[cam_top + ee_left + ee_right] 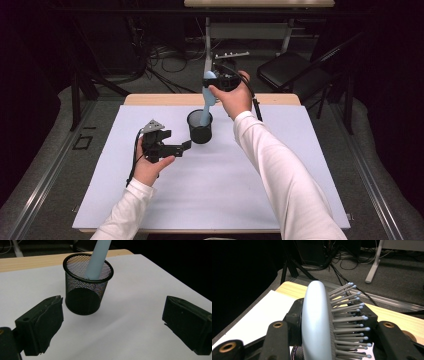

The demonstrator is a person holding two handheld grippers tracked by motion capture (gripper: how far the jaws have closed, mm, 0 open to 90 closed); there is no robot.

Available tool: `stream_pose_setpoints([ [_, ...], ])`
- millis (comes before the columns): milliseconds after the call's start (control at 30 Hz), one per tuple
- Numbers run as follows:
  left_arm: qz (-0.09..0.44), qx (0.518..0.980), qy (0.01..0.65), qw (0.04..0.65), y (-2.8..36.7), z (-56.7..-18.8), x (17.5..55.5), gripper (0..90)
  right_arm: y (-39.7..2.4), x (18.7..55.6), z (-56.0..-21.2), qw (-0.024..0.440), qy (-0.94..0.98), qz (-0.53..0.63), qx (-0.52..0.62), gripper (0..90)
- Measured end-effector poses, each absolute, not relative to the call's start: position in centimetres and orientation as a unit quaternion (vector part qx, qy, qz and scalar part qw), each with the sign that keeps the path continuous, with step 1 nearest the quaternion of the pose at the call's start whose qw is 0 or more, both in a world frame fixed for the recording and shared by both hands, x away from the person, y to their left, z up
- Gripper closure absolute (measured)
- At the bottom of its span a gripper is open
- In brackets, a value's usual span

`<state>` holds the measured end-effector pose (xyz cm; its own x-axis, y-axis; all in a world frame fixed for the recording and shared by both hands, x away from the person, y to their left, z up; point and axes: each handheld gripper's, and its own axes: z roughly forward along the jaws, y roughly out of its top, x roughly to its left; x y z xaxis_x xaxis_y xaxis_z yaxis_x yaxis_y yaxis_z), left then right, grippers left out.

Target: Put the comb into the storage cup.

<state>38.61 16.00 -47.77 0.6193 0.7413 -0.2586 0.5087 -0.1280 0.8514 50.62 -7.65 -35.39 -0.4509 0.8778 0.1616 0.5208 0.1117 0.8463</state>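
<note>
1. Two risks stand out while the right gripper [216, 82] is clamped on the head of the pale blue hairbrush [317, 322], whose handle already dips into the black mesh cup [200, 127] near the middle of the white mat [165, 210].
2. Tipping: the cup stands free, with the left gripper [186, 146] wide open and empty just beside it, not touching. A sideways push from the handle against the rim could topple it.
3. Slipping: the jaws squeeze the rounded back and the bristles, a soft hold, so the brush may twist or drop unevenly.
4. Top-heaviness: released leaning, the heavy head could pull the light cup over.
</note>
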Motion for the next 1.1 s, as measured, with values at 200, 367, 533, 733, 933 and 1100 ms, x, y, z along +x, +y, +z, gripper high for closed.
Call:
stream_pose_setpoints([
  [200,0.116,0.741,0.421,0.51,16.1,-47.7,38.6,3.7,-6.9,50.6,-36.0,0.197,0.725,0.452,0.48,49.6],
  [367,0.116,0.74,0.422,0.511,16.2,-47.6,38.6,3.8,-6.4,50.6,-36.6,0.195,0.731,0.448,0.476,49.5],
  [533,0.117,0.741,0.421,0.51,16.2,-47.6,38.6,3.8,-5.9,50.6,-37.1,0.197,0.736,0.442,0.472,49.5],
  [733,0.116,0.741,0.421,0.51,16.1,-47.7,38.6,3.8,-5.7,50.7,-37.8,0.198,0.741,0.438,0.469,49.5],
  [933,0.117,0.742,0.421,0.509,16.1,-47.7,38.6,3.8,-5.5,50.7,-38.3,0.2,0.744,0.435,0.467,49.4],
  [1100,0.117,0.743,0.421,0.508,16.1,-47.7,38.6,3.7,-5.3,50.7,-38.6,0.202,0.747,0.433,0.463,49.4],
])
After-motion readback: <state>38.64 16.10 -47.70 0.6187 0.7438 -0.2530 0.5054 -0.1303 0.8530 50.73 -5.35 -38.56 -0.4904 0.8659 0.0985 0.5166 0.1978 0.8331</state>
